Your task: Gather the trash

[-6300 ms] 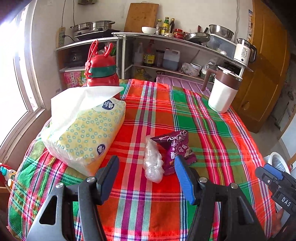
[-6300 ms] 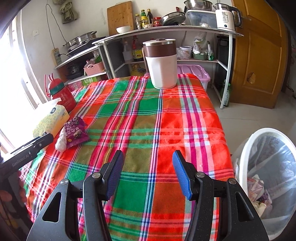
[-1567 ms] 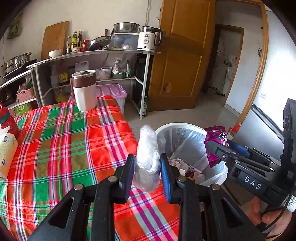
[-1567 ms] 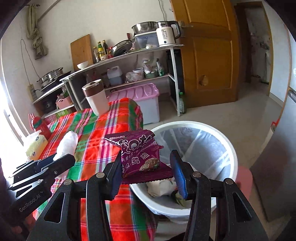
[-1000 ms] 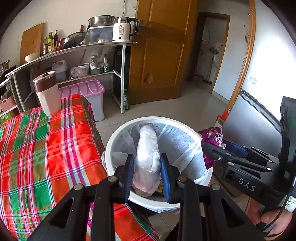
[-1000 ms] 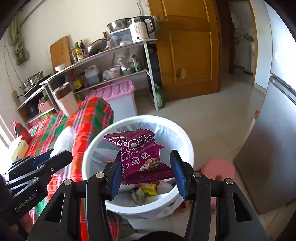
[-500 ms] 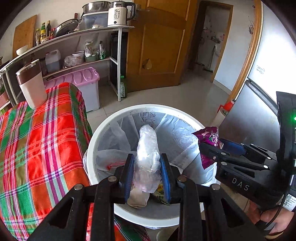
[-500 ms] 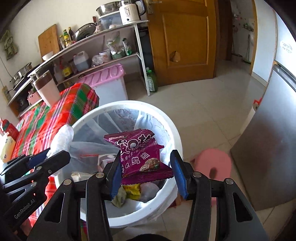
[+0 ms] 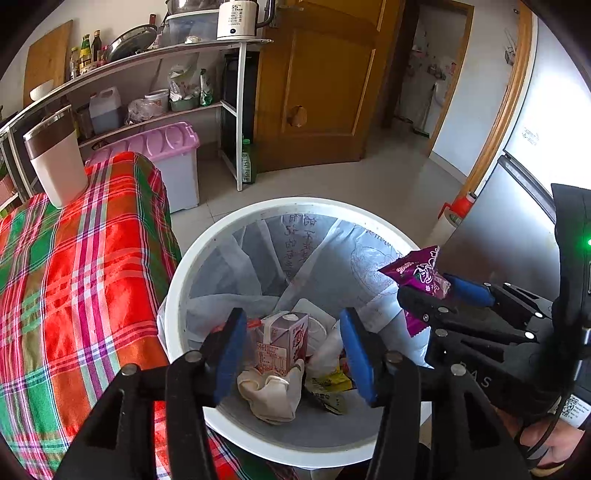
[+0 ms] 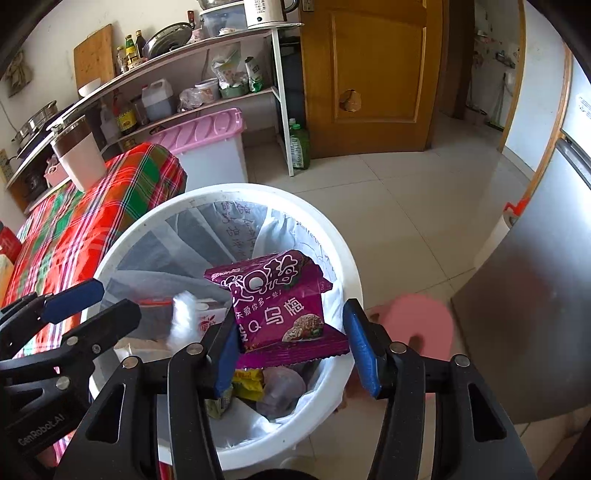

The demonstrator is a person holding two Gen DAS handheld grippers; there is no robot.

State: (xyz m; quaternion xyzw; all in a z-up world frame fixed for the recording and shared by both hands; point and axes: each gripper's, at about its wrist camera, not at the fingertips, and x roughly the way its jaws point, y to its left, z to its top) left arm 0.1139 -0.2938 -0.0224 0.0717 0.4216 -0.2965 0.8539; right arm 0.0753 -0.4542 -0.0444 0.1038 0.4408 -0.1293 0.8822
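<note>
Left gripper: your tongs have just been spreading and stand apart, nothing between them, over the white bin. A pink drink carton lies below.

Only the right wrist view catches a blurred clear plastic bag inside the bin mouth, beside the left fingertips.

Right gripper: tongs just eased wider; the purple snack wrapper spans pad to pad above the bin.

Readable: "Q 乌梅" on the wrapper, "GenRobot.AI" on the left tool, "55" on the kettle.
</note>
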